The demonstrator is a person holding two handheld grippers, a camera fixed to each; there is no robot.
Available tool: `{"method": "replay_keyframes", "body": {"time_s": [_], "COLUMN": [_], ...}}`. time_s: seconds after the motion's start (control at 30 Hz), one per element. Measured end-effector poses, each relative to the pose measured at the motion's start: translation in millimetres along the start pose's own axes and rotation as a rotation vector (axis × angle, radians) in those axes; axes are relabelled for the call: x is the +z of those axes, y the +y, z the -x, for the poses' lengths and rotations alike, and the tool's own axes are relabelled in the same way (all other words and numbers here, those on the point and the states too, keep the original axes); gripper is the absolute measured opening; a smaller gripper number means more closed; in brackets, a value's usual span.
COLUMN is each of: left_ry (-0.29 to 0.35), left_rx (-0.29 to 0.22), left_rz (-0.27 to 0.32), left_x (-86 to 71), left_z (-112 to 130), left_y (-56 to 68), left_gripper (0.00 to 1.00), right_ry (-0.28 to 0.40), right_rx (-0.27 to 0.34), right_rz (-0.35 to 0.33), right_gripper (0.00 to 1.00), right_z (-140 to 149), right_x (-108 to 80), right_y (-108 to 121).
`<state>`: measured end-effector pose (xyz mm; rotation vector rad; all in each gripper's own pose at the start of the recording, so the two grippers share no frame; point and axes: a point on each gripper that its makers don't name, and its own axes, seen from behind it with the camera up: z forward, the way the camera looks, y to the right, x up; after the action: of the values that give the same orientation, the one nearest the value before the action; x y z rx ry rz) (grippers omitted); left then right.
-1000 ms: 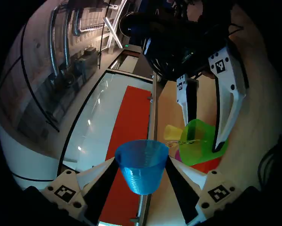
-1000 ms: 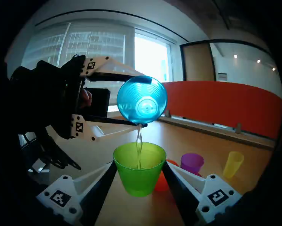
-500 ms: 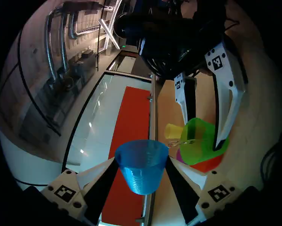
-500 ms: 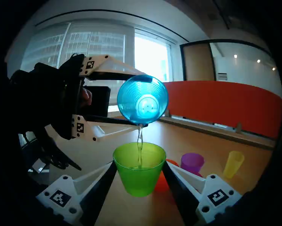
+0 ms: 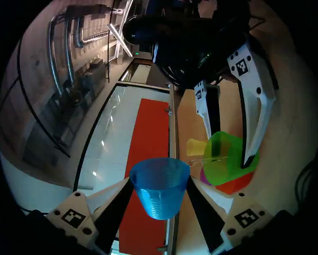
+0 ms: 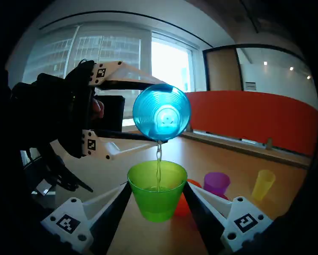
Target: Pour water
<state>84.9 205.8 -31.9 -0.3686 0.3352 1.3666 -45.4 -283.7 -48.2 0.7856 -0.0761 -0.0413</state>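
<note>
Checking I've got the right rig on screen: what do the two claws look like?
Both the left claw and right claw have white tapering fingers with black inner pads, a black-and-white square tag near each finger's base, and a bulky black body behind. Black cables hang near the left one.

In the right gripper view the translucent green plastic cup (image 6: 157, 193) covers most of an orange plastic cup (image 6: 183, 205) behind it. Only a strip shows, so I cannot tell if it stands upright. The foot of the small purple plastic cup (image 6: 217, 182) is behind a white finger (image 6: 220, 208) of the right gripper (image 6: 157, 189). The hand (image 6: 97, 109) on the left gripper (image 6: 158, 114) is almost all hidden in the dark housing. In the left gripper view the green cup hides most of the purple cup and one end of the pale yellow plastic cup (image 5: 196, 147). The person (image 5: 188, 42) there is only a dark shape.
</note>
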Motion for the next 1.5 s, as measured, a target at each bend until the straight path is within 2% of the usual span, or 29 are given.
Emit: {"method": "replay_keyframes", "body": {"time_s": [0.73,1.1,1.5], "left_ry": [0.005,0.004,0.005], "left_rx": [0.076,0.113,0.152], "left_rz": [-0.018,-0.026,-0.031], "left_x": [-1.1,-6.6,-5.6], "left_z": [-5.7,-8.7,-10.1], "left_y": [-15.0,-18.1,-20.0], "left_gripper": [0.85,0.85,0.85], "right_ry": [0.0,0.004,0.008], "right_rx": [0.002,0.0,-0.002], "right_rz": [0.006,0.005,0.01], "right_gripper": [0.9,0.9,0.9], "right_z": [0.0,-0.4,-4.0], "right_x": [-2.2,-1.0,-0.6], "right_y": [1.2,1.8,2.6]}}
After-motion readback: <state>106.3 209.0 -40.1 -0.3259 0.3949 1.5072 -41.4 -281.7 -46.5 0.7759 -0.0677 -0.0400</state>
